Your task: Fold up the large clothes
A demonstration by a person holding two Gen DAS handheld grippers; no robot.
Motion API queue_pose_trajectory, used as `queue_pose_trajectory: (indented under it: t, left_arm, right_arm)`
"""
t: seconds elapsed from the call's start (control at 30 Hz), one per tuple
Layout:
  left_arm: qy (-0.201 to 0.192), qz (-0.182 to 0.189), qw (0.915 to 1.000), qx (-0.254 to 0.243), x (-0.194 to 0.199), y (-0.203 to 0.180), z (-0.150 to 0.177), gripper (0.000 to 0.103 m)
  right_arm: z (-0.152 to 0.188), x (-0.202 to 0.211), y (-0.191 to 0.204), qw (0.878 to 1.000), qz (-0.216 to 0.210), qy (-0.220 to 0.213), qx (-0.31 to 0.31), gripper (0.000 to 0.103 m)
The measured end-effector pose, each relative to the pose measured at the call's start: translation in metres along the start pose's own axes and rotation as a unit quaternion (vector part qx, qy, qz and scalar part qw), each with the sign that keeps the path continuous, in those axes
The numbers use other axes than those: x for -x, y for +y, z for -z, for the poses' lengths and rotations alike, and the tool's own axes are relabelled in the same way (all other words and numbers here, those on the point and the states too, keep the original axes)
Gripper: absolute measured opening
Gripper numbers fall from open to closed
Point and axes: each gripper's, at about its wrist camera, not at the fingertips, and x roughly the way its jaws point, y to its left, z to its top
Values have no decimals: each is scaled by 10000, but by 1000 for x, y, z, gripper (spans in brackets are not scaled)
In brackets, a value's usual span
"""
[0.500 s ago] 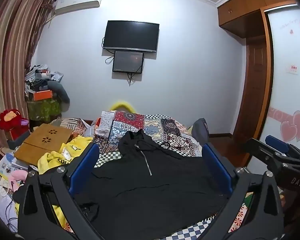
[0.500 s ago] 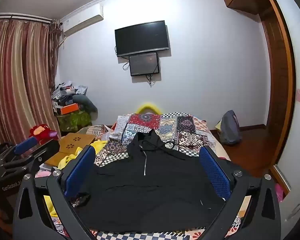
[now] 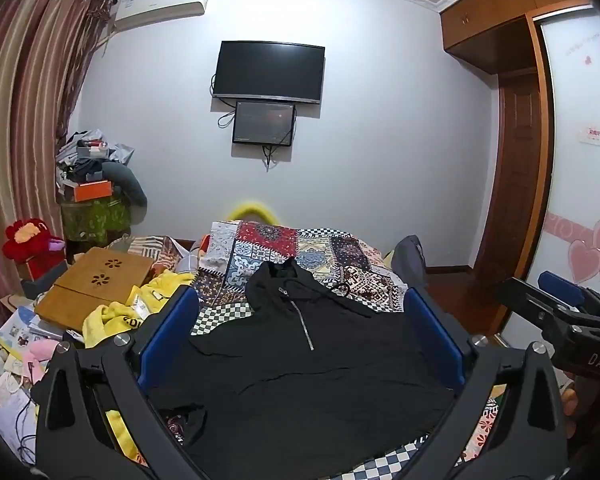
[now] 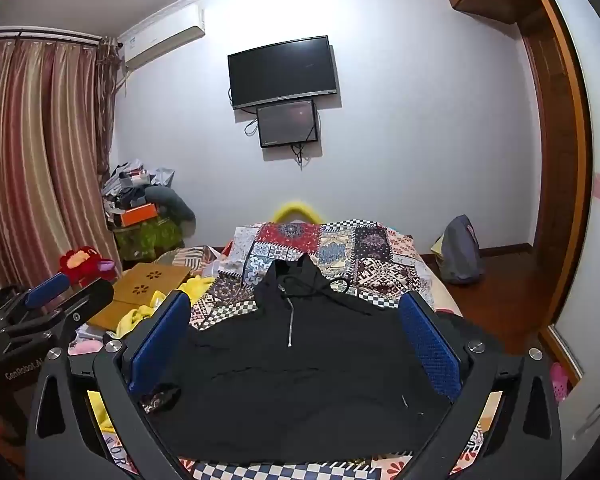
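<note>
The black hoodie (image 3: 300, 368) lies spread flat, zip up, on the patchwork bed (image 3: 340, 252); left tool (image 3: 300, 344) and right tool (image 4: 296, 340) hover wide open, empty; folding unstarted, so next each must grip an edge

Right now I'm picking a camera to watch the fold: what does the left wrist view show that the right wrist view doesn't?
Only the left wrist view shows the heart stickers on the wardrobe door and the right gripper at its right edge. Only the right wrist view shows the pink shoe on the floor and the left gripper at its left edge. Both show the black hoodie spread flat on the patchwork bedspread, the wall television, and open grippers holding nothing.
</note>
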Motion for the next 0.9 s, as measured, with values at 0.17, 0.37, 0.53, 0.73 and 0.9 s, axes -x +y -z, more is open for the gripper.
queue_pose_trajectory:
  t: [0.17, 0.37, 0.53, 0.73, 0.9]
  left_arm:
    - [9, -73, 10000, -48, -1, -3, 0, 103]
    - [12, -126, 9999, -103, -7, -9, 2, 103]
    - [16, -125, 9999, -55, -8, -8, 4, 103]
    - [47, -152, 9999, -12, -11, -6, 2, 103]
    - [66, -151, 9999, -27, -11, -6, 2, 103]
  right_arm:
    - [-3, 2, -1, 10000, 10, 21, -3, 103]
    - [-4, 0, -1, 10000, 10, 57, -13, 103]
    - [-1, -1, 0, 10000, 38, 84, -33, 103]
    - [-1, 1, 0, 9999, 39, 85, -39, 103]
    - [-2, -1, -3, 9999, 39, 102, -78, 103]
